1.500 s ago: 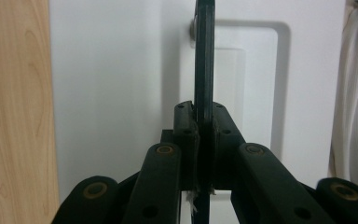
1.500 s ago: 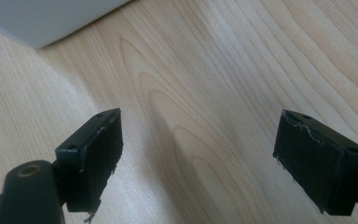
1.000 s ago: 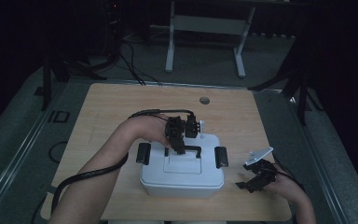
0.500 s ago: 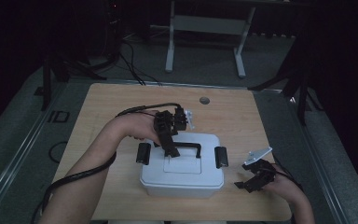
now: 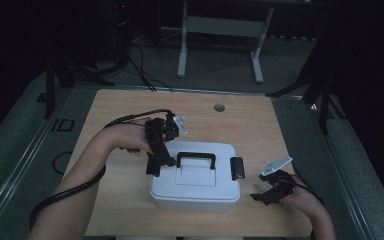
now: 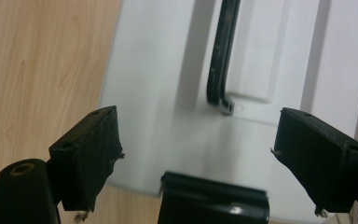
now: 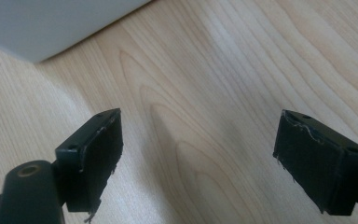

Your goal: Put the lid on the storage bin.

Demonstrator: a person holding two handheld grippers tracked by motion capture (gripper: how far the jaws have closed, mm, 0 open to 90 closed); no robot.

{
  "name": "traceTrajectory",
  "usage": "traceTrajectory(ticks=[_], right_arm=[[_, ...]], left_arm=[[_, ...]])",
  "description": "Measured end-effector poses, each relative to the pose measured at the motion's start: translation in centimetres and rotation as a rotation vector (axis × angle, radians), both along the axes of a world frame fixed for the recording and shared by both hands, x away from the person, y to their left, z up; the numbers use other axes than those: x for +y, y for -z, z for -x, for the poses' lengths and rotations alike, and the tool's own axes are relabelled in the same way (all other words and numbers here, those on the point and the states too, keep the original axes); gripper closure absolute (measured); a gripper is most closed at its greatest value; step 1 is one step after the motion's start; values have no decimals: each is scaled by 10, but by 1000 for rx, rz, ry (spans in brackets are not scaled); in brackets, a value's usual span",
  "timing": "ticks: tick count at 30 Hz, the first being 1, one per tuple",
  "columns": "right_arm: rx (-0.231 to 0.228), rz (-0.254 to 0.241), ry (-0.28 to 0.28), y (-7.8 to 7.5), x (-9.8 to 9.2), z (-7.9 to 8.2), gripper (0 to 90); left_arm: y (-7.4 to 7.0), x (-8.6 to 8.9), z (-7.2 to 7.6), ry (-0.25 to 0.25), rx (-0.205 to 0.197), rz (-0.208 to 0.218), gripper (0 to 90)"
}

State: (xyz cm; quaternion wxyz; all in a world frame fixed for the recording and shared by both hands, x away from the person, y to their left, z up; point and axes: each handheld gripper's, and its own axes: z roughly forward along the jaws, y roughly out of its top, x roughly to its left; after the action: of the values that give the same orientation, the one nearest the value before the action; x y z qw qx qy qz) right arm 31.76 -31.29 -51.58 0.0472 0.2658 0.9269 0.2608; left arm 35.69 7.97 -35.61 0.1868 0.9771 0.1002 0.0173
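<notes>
On the table (image 5: 130, 200) sits your white lidded box (image 5: 195, 195), closed, contents hidden. Your left gripper (image 5: 156, 164) hangs over its left latch (image 6: 214, 198), jaws just opened wide, empty; your right gripper (image 5: 270, 192) gapes beside it.

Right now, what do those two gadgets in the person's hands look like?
Each is a black hand-held gripper with two blocky black jaws faced with dark pads. The left gripper trails a thick black cable along the bare forearm. The right gripper carries a grey three-cornered plate on top. No sleeves show.
</notes>
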Motion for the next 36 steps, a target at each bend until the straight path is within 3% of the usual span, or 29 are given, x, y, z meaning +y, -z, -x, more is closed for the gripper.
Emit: traceTrajectory(ticks=[10,15,24,32,36], right_arm=[[-1,-5,22,3,0,0,150],[-15,-16,30,3,-1,0,150],[-31,-43,53,2,-3,1,149],[-34,-50,65,5,-3,3,144],[-36,-58,70,7,-3,4,140]], left_arm=[[14,43,3,-63,-39,49,88],[26,66,5,-104,-15,72,73],[52,110,11,-186,-8,131,73],[72,138,19,-246,-17,186,73],[83,150,23,-273,1,205,73]])
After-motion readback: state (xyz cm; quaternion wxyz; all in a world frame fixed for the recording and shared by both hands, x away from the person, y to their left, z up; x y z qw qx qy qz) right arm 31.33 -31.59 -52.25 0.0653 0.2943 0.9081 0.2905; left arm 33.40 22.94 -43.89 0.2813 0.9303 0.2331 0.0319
